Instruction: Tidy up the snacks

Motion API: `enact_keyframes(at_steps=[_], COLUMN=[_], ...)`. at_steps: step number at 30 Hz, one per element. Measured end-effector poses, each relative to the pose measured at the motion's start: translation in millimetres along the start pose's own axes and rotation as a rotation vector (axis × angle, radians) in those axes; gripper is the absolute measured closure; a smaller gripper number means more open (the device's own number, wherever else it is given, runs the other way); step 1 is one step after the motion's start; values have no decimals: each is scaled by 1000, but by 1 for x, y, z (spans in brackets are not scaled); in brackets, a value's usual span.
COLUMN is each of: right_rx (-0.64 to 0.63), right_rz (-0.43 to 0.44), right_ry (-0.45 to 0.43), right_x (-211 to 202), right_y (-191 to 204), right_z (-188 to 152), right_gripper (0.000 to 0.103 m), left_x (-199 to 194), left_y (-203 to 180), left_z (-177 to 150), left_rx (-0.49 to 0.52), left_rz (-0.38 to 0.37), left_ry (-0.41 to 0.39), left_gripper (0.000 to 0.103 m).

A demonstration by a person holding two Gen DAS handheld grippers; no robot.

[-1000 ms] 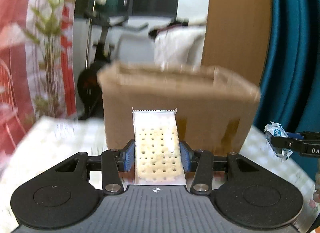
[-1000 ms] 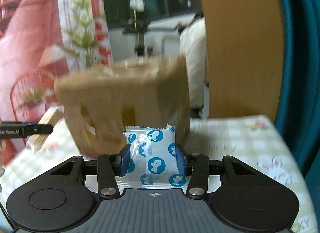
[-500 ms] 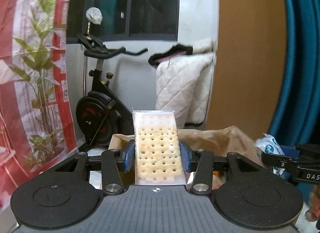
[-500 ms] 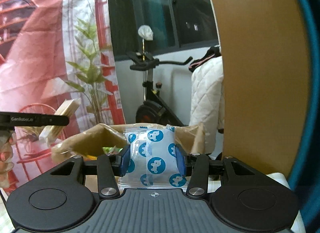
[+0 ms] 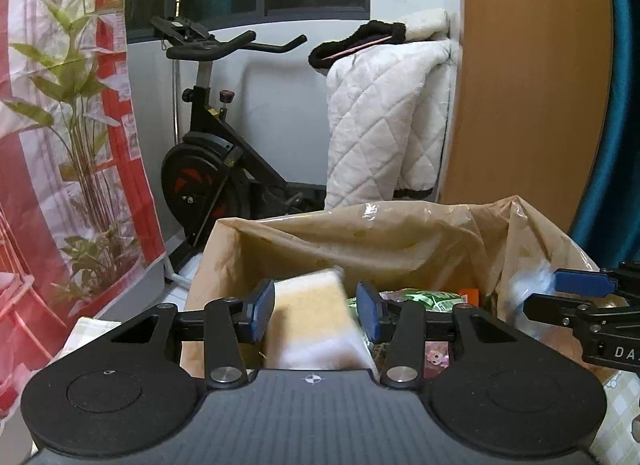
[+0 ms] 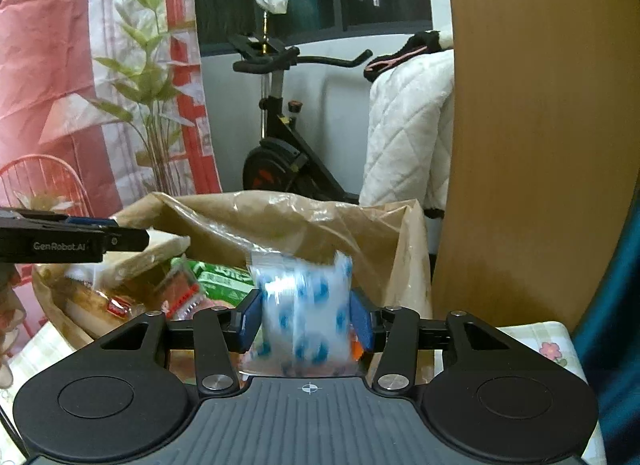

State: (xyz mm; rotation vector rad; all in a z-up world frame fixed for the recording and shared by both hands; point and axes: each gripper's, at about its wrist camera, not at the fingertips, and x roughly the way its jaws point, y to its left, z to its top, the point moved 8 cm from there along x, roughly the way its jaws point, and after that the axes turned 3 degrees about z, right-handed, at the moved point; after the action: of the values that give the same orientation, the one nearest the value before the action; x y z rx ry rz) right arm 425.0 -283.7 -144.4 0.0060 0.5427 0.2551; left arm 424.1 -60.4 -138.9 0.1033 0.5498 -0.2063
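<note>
Two packets over brown bag (image 5: pixel 400 233): left gripper (image 5: pixel 315 307) clasping cracker pack (image 5: pixel 310 319), right gripper (image 6: pixel 306 323) clasping blue-dotted packet (image 6: pixel 306 305). Risk: release near floppy rim, packet slides outside; grippers collide.

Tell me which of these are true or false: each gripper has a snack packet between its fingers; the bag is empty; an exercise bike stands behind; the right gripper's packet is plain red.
1. Each gripper has a packet between its fingers. True: the left gripper has a cracker packet, the right gripper a blue-dotted packet.
2. The brown bag is empty. False: green and red snacks lie inside.
3. An exercise bike stands behind. True.
4. The right packet is plain red. False: white with blue dots.
</note>
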Motion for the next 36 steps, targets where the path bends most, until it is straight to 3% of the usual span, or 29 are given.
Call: enact_keyframes(at_steps=[2,4,7,9,15,25,28,36], right_rx=[2,10,13,12,23,73,102,106], right_rz=[-2,0,2,4,-4,-62,-61,-61], right_ry=[-7,-20,-37,-49,-87,-166,-169,-153], right_x=[-3,-7,-18,-26,-60,-127,-140,-169], right_y=[1,-1,3,5,16,30,33,45], right_z=[-1,2,7,9,16,18,15,-2], right_gripper=[47,30,15,10,2,1,1,1], left_x=[-5,-12,-25,-35,-74,-149,-167,-199], left_y=[0,-1,-2,-3,-3,-11,-12,-18], left_z=[1,4,7,10,15,12,10,0], left_rx=[-1,1,20,21,1,15,3,-30], left_rz=[-15,-15,-8,-9,-7,50,82,65], left_ry=[-5,-16,-41,-52,-95,-151,-164,-183], left_gripper=[50,34,26,26,17,12,11,10])
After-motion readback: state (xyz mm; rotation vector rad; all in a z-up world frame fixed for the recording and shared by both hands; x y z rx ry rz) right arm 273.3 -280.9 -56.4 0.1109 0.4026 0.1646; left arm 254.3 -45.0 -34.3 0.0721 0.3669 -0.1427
